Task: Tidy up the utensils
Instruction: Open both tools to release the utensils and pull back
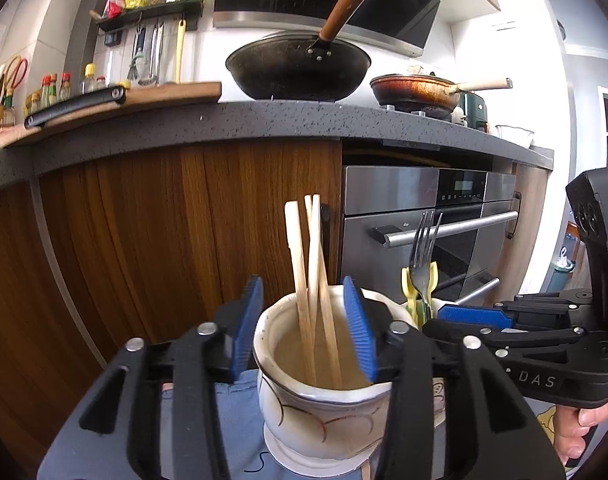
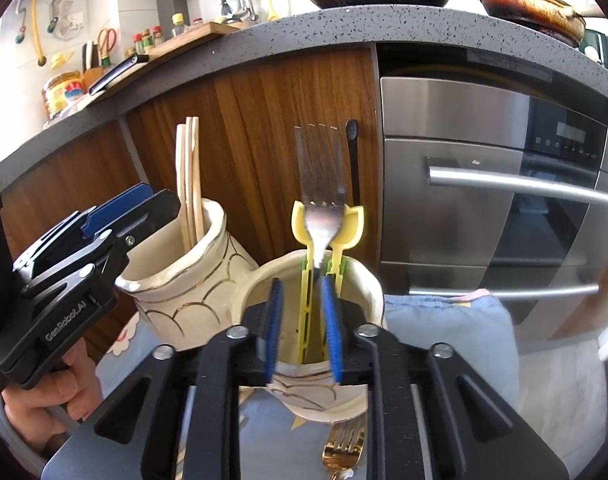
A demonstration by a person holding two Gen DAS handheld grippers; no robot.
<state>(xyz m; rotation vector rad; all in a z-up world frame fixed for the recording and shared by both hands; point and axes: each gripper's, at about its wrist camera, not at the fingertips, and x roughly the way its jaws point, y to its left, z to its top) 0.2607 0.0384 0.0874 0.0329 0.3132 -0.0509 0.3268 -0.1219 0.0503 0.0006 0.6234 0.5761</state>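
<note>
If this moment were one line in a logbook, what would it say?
left gripper: open, over chopsticks in cup | right gripper: open, around fork handle in second cup | gold fork: on cloth

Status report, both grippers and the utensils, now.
Left gripper open over chopsticks in their cup. Right gripper open around silver fork in second cup. Gold fork waits on cloth.

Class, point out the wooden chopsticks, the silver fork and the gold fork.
wooden chopsticks (image 1: 312,280): left wrist view, mid-shaft.
silver fork (image 2: 322,220): right wrist view, base of tines.
gold fork (image 2: 342,454): right wrist view, head below the cup.
</note>
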